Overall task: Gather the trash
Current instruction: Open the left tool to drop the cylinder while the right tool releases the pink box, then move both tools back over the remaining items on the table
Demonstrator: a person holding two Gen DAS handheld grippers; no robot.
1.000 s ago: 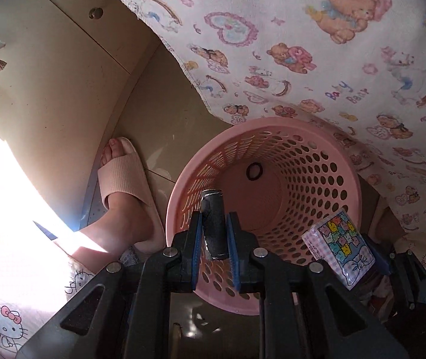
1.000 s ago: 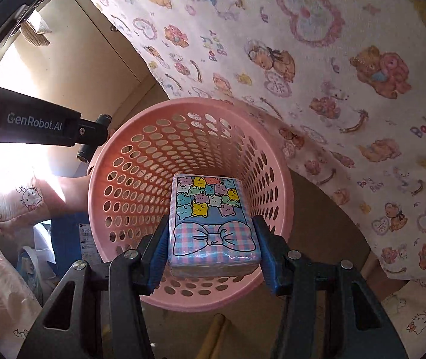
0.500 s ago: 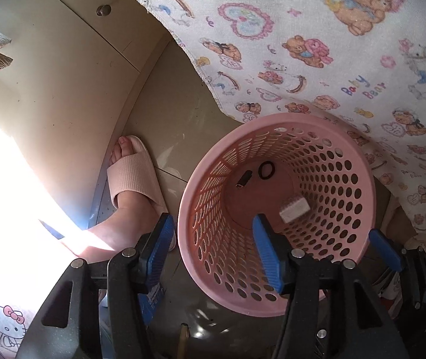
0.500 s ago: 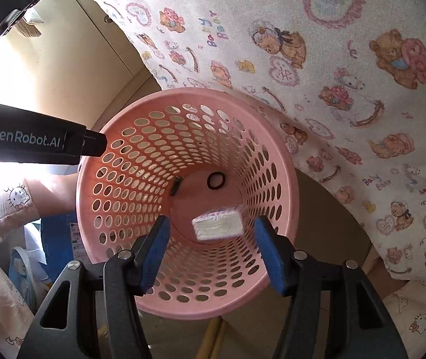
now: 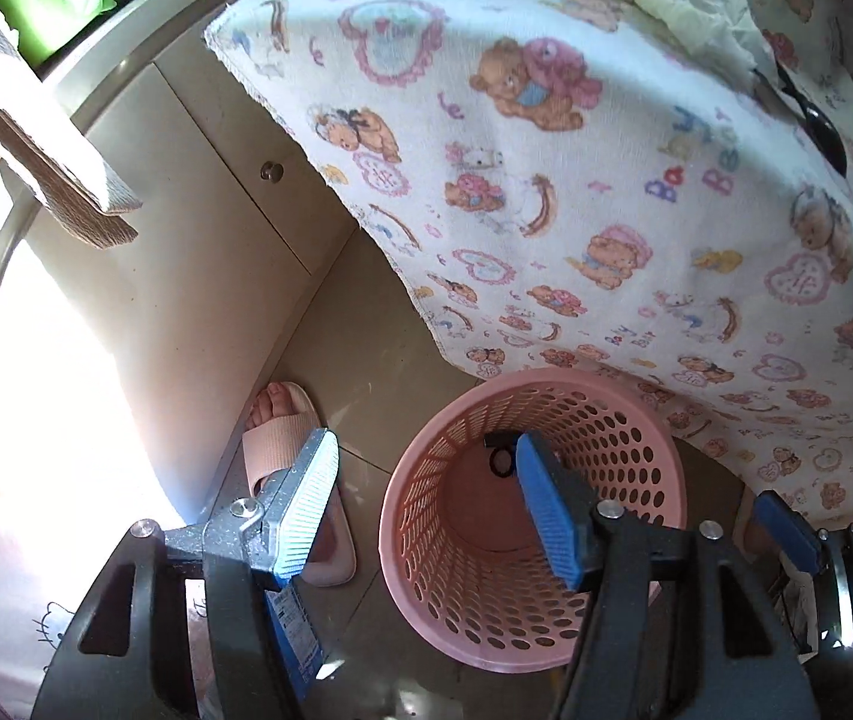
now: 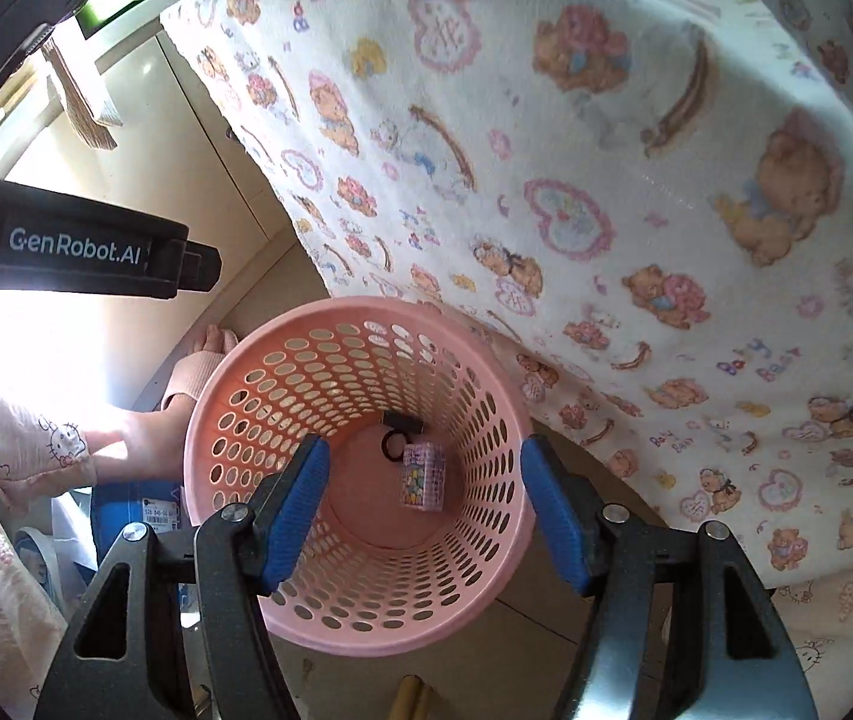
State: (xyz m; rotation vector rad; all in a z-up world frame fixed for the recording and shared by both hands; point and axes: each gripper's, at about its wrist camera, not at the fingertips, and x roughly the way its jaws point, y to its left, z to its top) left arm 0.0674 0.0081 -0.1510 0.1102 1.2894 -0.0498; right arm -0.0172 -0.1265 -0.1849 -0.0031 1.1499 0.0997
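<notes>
Pink perforated basket [image 6: 360,540], white cloth [image 6: 636,210] printed with teddy bears, hearts.

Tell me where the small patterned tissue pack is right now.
In the right wrist view, the small patterned tissue pack lies on the floor of the pink perforated plastic basket, just right of the black ring.
</notes>
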